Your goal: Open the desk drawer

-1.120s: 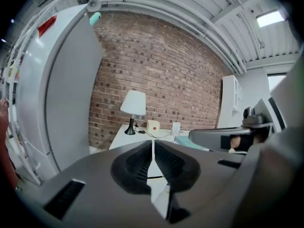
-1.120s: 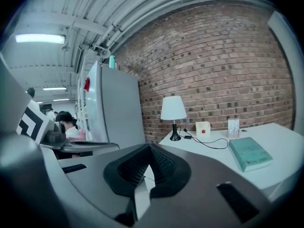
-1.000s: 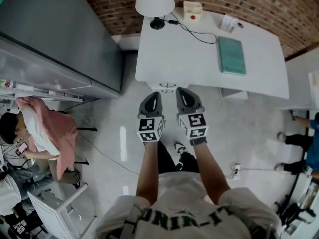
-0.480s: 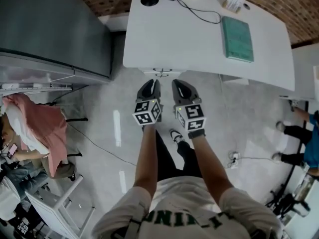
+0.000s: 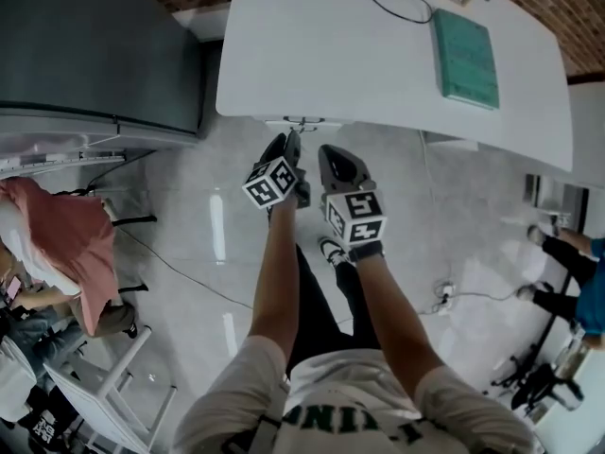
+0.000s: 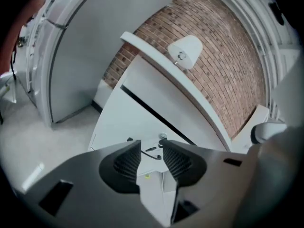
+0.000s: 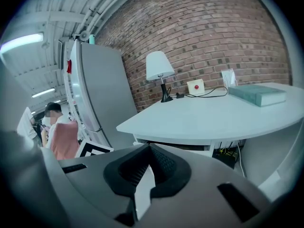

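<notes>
The drawer (image 5: 301, 120) sits under the near edge of the white desk (image 5: 359, 55), upper centre of my head view. On the desk I see a teal book (image 5: 465, 60) at upper right and a black cable (image 5: 378, 3), and a grey cabinet (image 5: 95, 45) fills the upper left. Only my two grippers stand before the drawer front, which runs left to right along the desk edge, its small handle (image 6: 152, 154) facing down-frame toward me. My left gripper (image 6: 151, 145) is opening, the handle showing in the gap with the pads not pressing it. My right gripper (image 7: 148, 148), beside it, is closed on nothing
</notes>
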The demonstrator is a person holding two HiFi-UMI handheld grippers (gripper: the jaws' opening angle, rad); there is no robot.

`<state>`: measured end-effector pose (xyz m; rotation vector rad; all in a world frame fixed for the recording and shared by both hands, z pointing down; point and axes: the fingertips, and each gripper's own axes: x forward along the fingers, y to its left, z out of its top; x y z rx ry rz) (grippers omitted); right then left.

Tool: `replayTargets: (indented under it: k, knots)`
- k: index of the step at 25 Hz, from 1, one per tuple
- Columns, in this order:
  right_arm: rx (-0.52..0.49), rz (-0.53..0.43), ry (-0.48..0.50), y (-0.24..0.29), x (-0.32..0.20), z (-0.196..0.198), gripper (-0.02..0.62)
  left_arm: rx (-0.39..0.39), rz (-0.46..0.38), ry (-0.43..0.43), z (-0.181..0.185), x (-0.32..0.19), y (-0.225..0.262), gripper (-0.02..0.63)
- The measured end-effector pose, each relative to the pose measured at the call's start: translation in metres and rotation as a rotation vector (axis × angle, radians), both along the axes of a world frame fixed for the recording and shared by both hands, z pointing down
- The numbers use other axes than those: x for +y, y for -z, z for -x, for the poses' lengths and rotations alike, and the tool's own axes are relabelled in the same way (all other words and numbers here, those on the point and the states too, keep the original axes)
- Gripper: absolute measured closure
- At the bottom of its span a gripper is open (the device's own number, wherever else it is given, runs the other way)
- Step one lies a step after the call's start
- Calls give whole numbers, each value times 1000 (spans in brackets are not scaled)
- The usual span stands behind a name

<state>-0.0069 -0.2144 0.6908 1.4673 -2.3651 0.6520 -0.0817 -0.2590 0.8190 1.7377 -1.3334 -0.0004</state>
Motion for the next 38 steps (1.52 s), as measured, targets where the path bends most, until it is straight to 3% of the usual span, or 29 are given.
replayTargets:
  k: [3,8,17,19,20,38]
  knots:
    - [-10,5,-6,-12,-5,-2,601,116,30,62,-1,-10,-23,469]
    - [-28,21,-27,-30,-6,-7,601,415,9,197,-3,-27,-47,469]
    - [-41,57,-41,-55,-7,0,601,688,32,260,-7,-49,-73,482]
    - [-44,63,-38,-59,-8,-1,601,709,40,262,-9,-51,-75,571]
    - [-41,64,-39,-60,-8,-3,601,714,44,261,-11,-52,-75,577]
    - [21,23,-28,-46,-8,-11,601,739,104,331,-14,-17,-72,588]
